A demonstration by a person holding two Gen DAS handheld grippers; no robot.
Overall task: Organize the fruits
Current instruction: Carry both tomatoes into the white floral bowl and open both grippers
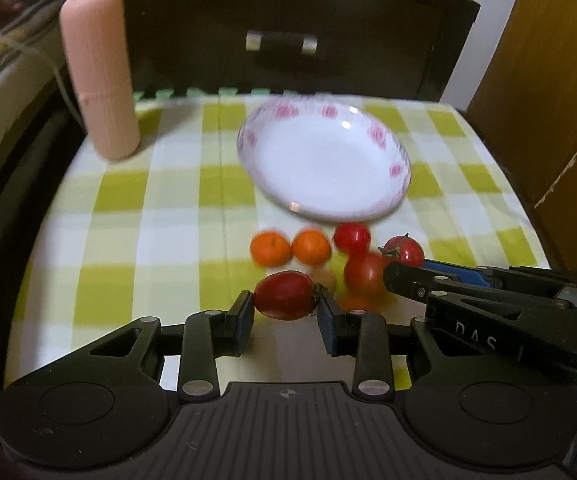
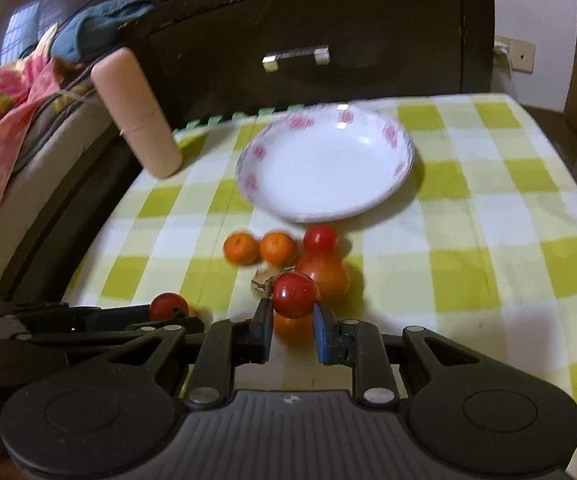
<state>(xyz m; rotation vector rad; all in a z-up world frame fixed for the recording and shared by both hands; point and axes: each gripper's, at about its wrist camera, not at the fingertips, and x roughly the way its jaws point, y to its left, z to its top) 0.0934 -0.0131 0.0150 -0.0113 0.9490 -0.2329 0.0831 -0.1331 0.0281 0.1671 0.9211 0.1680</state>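
Note:
My left gripper (image 1: 285, 302) is shut on an oblong red tomato (image 1: 284, 295), held a little above the checked cloth. My right gripper (image 2: 292, 310) is shut on a round red tomato (image 2: 294, 294) with its stem to the left. Each gripper shows in the other's view: the right gripper (image 1: 394, 276) comes in from the right, the left gripper (image 2: 176, 317) from the left. On the cloth lie two oranges (image 1: 270, 247) (image 1: 311, 246), a small red tomato (image 1: 351, 237) and a larger orange-red tomato (image 1: 364, 274). Just behind them sits a white plate (image 1: 320, 160) (image 2: 324, 168) with pink flowers and nothing in it.
A pink cylinder (image 1: 98, 72) (image 2: 136, 112) stands at the table's far left corner. A dark cabinet with a metal handle (image 1: 280, 42) rises behind the table. Bedding lies to the left, and a wooden panel (image 1: 548, 80) stands to the right. The yellow-and-white checked cloth (image 2: 488, 240) covers the table.

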